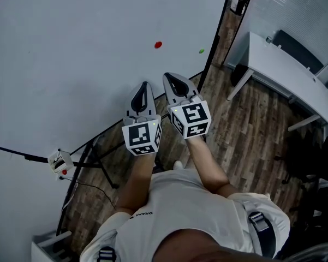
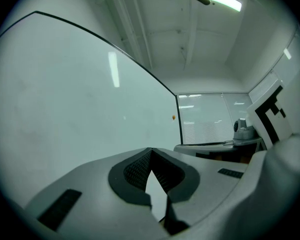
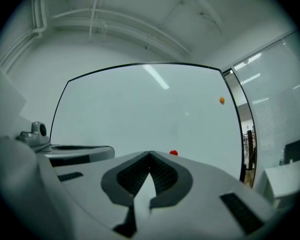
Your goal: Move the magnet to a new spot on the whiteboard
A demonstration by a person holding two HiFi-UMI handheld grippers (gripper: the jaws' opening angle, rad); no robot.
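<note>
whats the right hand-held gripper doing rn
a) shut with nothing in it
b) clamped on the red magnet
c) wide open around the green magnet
a: the right hand-held gripper has its jaws together with nothing between them, while the red magnet sits apart from it on the whiteboard.
</note>
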